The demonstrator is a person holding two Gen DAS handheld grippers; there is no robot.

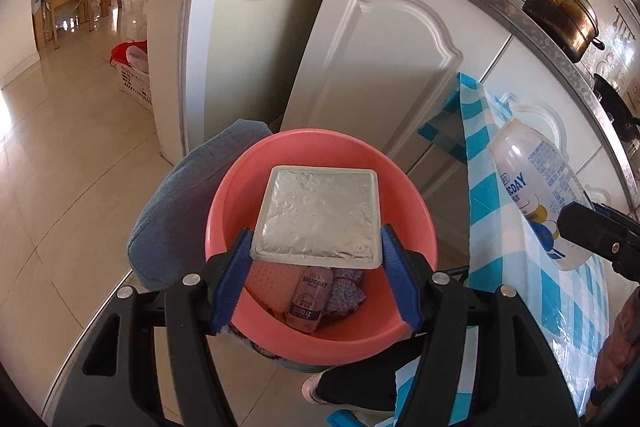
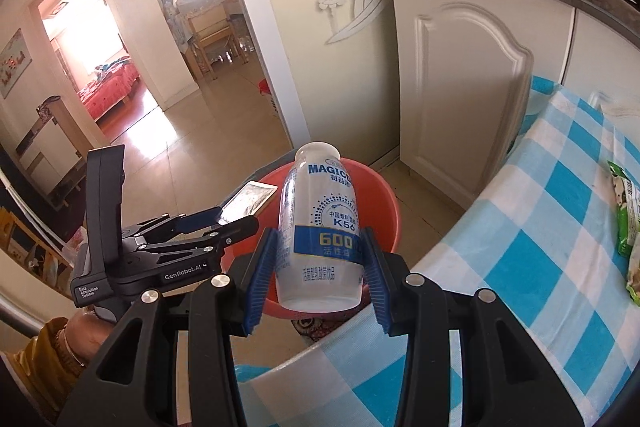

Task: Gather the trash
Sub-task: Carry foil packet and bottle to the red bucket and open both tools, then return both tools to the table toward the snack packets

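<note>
Left gripper: the left gripper point(image 1: 316, 251) clasps a flat foil-lidded tray point(image 1: 318, 217) by its two side edges, the blue pads pressed against the rim.
Tray position: held out ahead of the fingers, foil side up and roughly level, directly above the open mouth of the pink bucket point(image 1: 416, 211).
Bucket contents: a small pink bottle point(image 1: 310, 301) and crumpled patterned wrapping point(image 1: 346, 289) lie at the bottom, below the tray.
Right gripper: the right gripper point(image 2: 320, 259) is clamped around the lower body of a white plastic drink bottle point(image 2: 320, 223), which stands nearly upright between the pads, base nearest the camera.
Bottle position: near the bucket's rim, beside the edge of the table with the blue-and-white checked cloth point(image 2: 532, 259).
On the table: a green snack packet point(image 2: 628, 227), well apart from both grippers.
</note>
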